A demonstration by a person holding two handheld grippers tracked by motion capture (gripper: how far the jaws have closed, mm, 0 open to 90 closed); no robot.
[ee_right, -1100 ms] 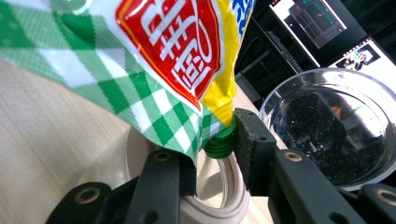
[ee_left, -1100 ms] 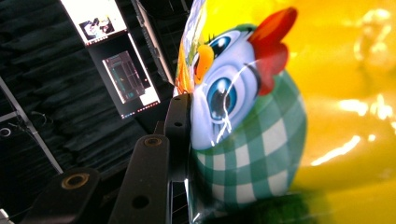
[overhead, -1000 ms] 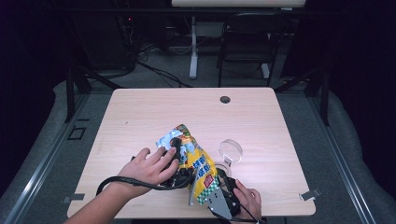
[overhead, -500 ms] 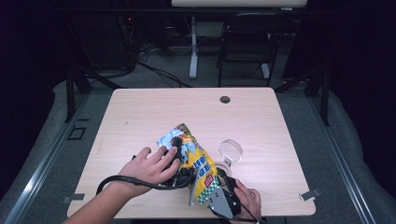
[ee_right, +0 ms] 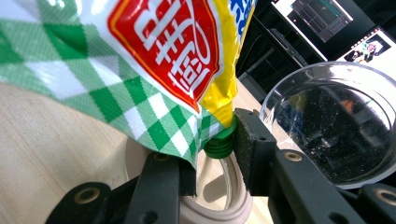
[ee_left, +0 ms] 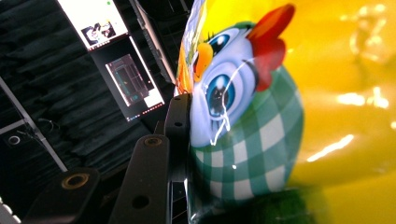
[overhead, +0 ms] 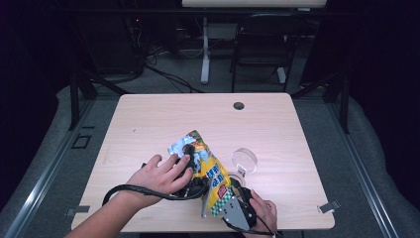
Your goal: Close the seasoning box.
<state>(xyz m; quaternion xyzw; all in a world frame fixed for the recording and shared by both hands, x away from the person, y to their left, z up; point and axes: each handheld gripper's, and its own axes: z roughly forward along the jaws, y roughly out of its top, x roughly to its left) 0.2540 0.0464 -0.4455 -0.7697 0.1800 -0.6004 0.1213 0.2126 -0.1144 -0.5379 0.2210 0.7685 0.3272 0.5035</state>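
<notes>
- Near the front edge of the table, a yellow snack bag with a cartoon chicken print lies tilted, its long axis running from its silvery far-left end toward its green-checked near-right end.
- Just right of the snack bag stands a clear glass bowl; in the right gripper view the same bowl sits right behind the bag's corner, with a pale ring-shaped stand under the jaws.
- Left gripper, in the left hand, is closed on the bag's upper part: in the left gripper view one black jaw presses flat against the foil beside the chicken's face; the other jaw is hidden behind the bag.
- Right gripper, in the right hand, pinches the bag's lower checked corner between both pads, a small green piece squeezed in with it.
- Both ends of the bag are thus held, one gripper at each end of the long axis, so any pull apart or tip would run along that line.
- Judging by the layout, the bowl lies on the right gripper's side, so tipping toward it would likely pivot on that lower corner.
</notes>
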